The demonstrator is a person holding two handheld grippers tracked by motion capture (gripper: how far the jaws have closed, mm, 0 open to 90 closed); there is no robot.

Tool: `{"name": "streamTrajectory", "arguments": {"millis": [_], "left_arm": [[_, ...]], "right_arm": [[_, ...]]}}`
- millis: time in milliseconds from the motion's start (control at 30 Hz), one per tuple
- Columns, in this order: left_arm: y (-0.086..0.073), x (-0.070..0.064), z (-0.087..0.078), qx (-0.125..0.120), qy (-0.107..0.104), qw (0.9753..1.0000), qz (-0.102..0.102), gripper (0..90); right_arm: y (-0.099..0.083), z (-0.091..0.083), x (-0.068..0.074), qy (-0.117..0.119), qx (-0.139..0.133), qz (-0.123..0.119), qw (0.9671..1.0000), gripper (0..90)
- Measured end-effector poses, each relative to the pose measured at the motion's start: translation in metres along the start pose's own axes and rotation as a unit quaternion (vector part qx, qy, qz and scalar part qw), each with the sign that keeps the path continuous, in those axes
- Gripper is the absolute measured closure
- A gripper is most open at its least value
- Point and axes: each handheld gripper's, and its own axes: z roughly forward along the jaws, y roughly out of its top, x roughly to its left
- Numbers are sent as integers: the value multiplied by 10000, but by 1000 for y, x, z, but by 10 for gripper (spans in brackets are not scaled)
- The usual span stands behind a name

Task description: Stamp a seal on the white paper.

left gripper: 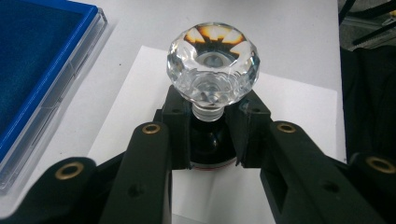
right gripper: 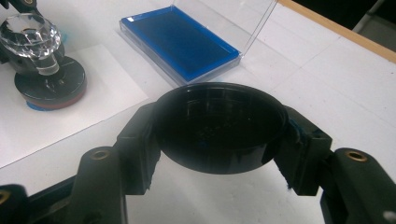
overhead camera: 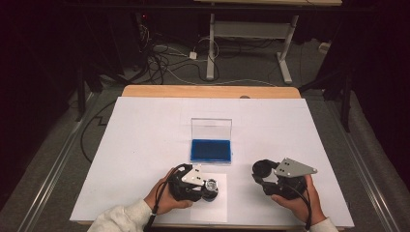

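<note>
Left gripper [overhead camera: 205, 186], bottom centre of the high view, clamps the stamp [left gripper: 212, 84] on the paper [left gripper: 299, 116]; press straight down. Right gripper [overhead camera: 266, 174], lower right, grips the black cap [right gripper: 219, 128].

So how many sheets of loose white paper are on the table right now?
1. A single white paper sheet lies at the near edge, under the stamp held in the left gripper. More could lie hidden beneath the hands.
</note>
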Motion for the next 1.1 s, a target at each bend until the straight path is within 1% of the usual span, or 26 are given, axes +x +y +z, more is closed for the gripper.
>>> {"name": "streamTrajectory", "arguments": {"millis": [33,167,267,300,333,367,400,433,467,500,533,567,600,633,667,733,767,867,900,933,967,1000,1033,1100], "left_arm": [[-1,1,0,-35,-34,10000,-53,692],[-4,1,-1,-35,-32,10000,-69,696],[-5,1,-1,-29,-27,10000,-38,698],[-6,2,-1,-68,-59,9999,-87,700],[-6,3,-1,-87,-73,9999,-72,701],[-6,1,-2,-91,-58,9999,5,703],[-6,1,-2,-81,-42,10000,40,708],[-6,0,-2,-107,-53,9999,18,708],[-6,0,-2,-137,-83,9999,24,693],[-5,0,-2,-183,-57,9998,5,670],[-5,1,-3,-228,-62,9997,-35,624],[-4,1,-5,-290,-94,9995,-53,600],[-4,1,-6,-369,-57,9993,-81,568],[-3,1,-8,-446,-37,9989,-121,516],[-2,2,-9,-527,-59,9985,-154,480],[1,1,-12,-682,-92,9975,-157,472],[2,1,-12,-679,-84,9976,-112,457],[6,-1,-10,-536,-24,9986,-20,459],[6,0,-9,-456,-35,9990,-8,473],[6,0,-7,-329,20,9995,-24,480],[5,0,-6,-263,75,9996,-35,481],[4,1,-6,-321,-10,9995,-36,498],[5,1,-6,-312,-34,9995,-17,536],[7,0,-7,-332,47,9994,39,542]], "right_arm": [[0,0,0,19,19,1,10000,385],[1,1,2,33,16,-31,10000,384],[0,2,2,36,34,-9,10000,384],[0,3,2,32,37,-15,10000,384],[0,2,2,45,35,3,10000,384],[0,3,2,57,31,-18,10000,384],[0,2,3,64,24,-38,10000,384],[0,2,3,71,19,-35,10000,384],[0,2,3,75,15,-32,10000,384],[0,2,2,57,15,-24,10000,384],[0,2,2,65,6,-14,10000,384],[0,2,1,69,8,-10,10000,384],[-1,2,1,57,7,-14,10000,384],[-1,1,1,54,2,1,10000,383],[-1,1,1,48,-4,6,10000,384],[-1,1,0,40,-14,15,10000,384],[-1,1,0,54,-18,25,10000,384],[-1,1,1,56,-20,11,10000,383],[0,1,1,53,-25,10,10000,383],[0,1,1,48,-22,32,10000,384],[-1,1,1,53,-23,31,10000,384],[-1,0,1,55,-30,30,10000,383],[-1,0,1,59,-36,35,10000,383],[-1,0,1,40,-38,24,10000,383]]}}
